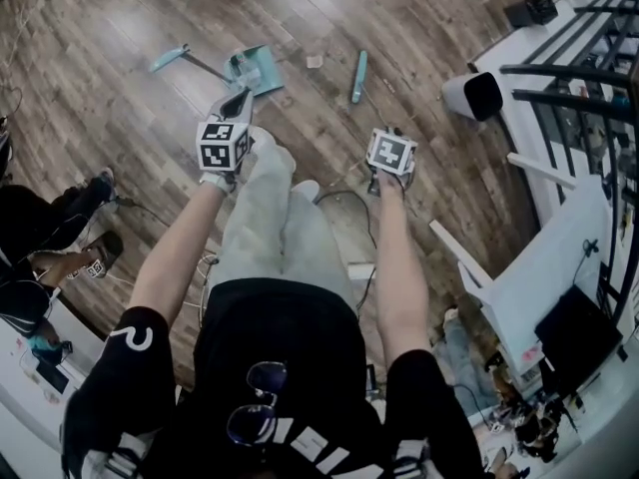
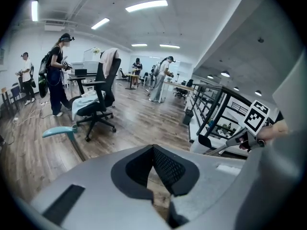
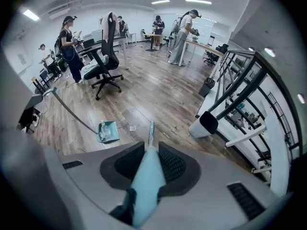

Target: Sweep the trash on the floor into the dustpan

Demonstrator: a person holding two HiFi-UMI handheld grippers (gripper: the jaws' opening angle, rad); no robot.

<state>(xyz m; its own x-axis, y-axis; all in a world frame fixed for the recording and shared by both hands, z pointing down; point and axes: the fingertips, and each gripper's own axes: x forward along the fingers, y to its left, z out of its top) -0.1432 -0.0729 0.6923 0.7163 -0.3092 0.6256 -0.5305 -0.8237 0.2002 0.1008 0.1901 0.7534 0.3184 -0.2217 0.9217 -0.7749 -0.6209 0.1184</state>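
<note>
A teal dustpan (image 1: pixel 256 69) stands on the wood floor ahead of me, its long handle (image 1: pixel 170 58) leaning away to the left. Something pale lies inside the dustpan (image 3: pixel 108 131). A small scrap of trash (image 1: pixel 314 61) lies between it and the teal broom head (image 1: pixel 357 76). My right gripper (image 1: pixel 390 133) is shut on the broom's teal handle (image 3: pixel 146 186), and the broom head (image 3: pixel 150 127) rests on the floor beside the scrap (image 3: pixel 132 127). My left gripper (image 1: pixel 238 102) hovers near the dustpan, shut with nothing in it (image 2: pixel 153 150).
A white bin with a black opening (image 1: pixel 473 95) stands at the right by a black railing (image 1: pixel 579 28). An office chair (image 3: pixel 106 56) and several standing people are further off. A seated person (image 1: pixel 40 238) is at my left. Cables lie by my feet.
</note>
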